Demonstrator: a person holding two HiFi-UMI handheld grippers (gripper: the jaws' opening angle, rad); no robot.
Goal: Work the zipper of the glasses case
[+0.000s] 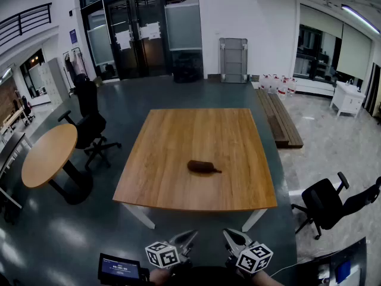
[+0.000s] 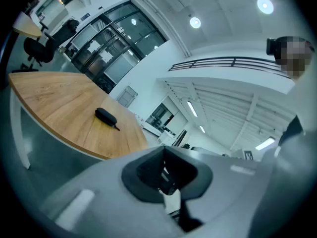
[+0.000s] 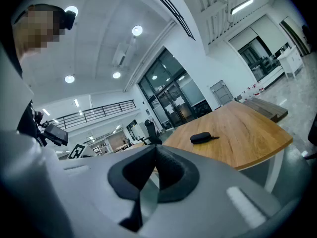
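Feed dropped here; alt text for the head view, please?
A dark glasses case lies alone near the middle of a square wooden table. The left gripper and right gripper, both shut and empty, sit side by side at the frame's bottom edge, short of the table.

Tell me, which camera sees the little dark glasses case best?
The head view: the glasses case lies near the middle of the wooden table, seen from above, with nothing covering it. Both gripper views show the glasses case small, far off and tilted.
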